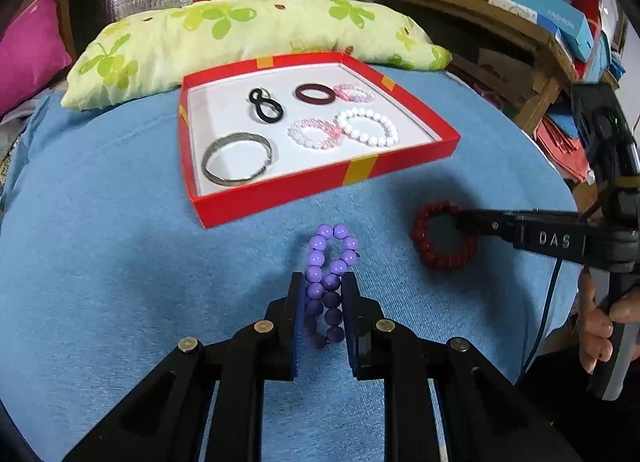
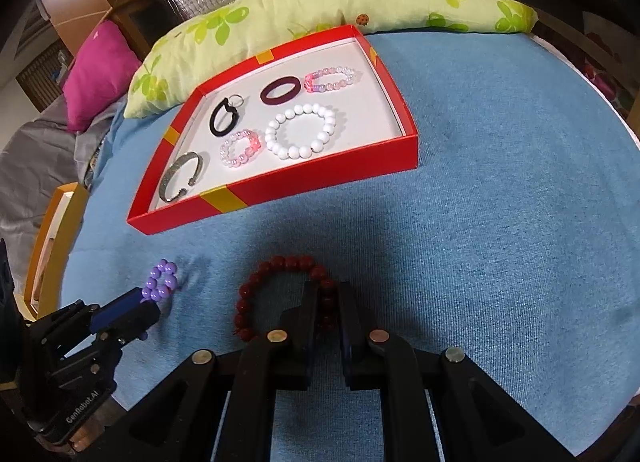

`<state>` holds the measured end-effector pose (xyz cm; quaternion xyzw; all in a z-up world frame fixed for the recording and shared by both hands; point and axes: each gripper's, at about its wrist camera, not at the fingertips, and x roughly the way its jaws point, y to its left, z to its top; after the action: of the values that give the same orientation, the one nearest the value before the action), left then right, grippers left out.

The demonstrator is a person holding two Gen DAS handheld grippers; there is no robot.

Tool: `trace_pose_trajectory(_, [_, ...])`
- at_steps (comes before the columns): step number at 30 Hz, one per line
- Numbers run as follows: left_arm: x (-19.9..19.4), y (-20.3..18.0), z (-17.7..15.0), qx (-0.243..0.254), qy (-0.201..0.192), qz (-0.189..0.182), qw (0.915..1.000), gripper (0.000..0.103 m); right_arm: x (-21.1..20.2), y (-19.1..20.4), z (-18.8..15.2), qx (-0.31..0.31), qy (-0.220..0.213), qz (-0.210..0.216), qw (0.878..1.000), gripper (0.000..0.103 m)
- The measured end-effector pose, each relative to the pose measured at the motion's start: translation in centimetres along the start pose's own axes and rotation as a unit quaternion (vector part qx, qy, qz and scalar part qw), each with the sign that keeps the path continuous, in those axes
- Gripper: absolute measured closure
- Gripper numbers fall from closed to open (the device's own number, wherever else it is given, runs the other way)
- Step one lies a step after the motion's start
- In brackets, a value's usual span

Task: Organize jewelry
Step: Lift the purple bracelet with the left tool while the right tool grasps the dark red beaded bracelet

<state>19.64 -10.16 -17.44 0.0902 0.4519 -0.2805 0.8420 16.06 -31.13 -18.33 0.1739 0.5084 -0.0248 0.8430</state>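
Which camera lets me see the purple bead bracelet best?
The left wrist view. There the purple bead bracelet sits in the middle, squeezed into a long loop between the left gripper jaws, with each bead clear. In the right wrist view it is small near the left edge, and the gripper hides part of it.

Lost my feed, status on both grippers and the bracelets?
Left gripper shut on purple bracelet. Right gripper shut on red bracelet. Red box ahead, path clear.

A: The box (image 1: 276,192) sits on the cloth (image 1: 120,262), pillow (image 1: 240,26) behind it.
B: And six pieces inside; two beaded bracelets (image 1: 332,258) lie on the cloth before it, side by side.
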Motion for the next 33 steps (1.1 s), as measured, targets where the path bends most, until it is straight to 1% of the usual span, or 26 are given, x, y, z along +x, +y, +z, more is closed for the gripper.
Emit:
trace_pose_trajectory(10, [-0.8, 1.6, 0.4, -0.030, -0.007, 0.020, 0.9993, 0.084, 0.5, 0.9, 0.1, -0.019, 0.007, -0.018, 1.000, 0.090])
trace_pose_trajectory(14, [-0.9, 2.2, 0.3, -0.040, -0.005, 0.025, 0.9989, 0.084, 0.6, 1.2, -0.1, -0.033, 0.000, -0.022, 0.999, 0.089])
trace_pose_trajectory(16, [-1.0, 2.4, 0.3, -0.044, -0.004, 0.029, 0.9986, 0.092, 0.7, 1.6, -0.2, -0.047, -0.004, -0.027, 0.999, 0.089])
trace_pose_trajectory(17, [-1.0, 2.5, 0.3, -0.046, -0.003, 0.028, 0.9985, 0.093, 0.8, 1.9, -0.3, -0.056, -0.006, -0.032, 0.998, 0.091])
trace_pose_trajectory(19, [-1.1, 2.7, 0.3, -0.049, -0.004, 0.030, 0.9983, 0.093, 0.7, 2.5, -0.5, -0.075, -0.014, -0.041, 0.996, 0.092])
trace_pose_trajectory(22, [-1.2, 2.9, 0.3, -0.049, -0.006, 0.028, 0.9984, 0.093, 0.4, 2.9, -0.6, -0.084, -0.023, -0.039, 0.995, 0.093])
trace_pose_trajectory(27, [-1.2, 3.6, 0.2, -0.055, -0.002, 0.025, 0.9982, 0.093, -0.4, 2.9, -0.2, -0.080, -0.042, -0.031, 0.995, 0.093])
trace_pose_trajectory(33, [-1.2, 4.5, -0.2, -0.060, 0.009, 0.020, 0.9980, 0.093, -0.2, 1.8, -0.1, -0.056, -0.027, -0.043, 0.997, 0.093])
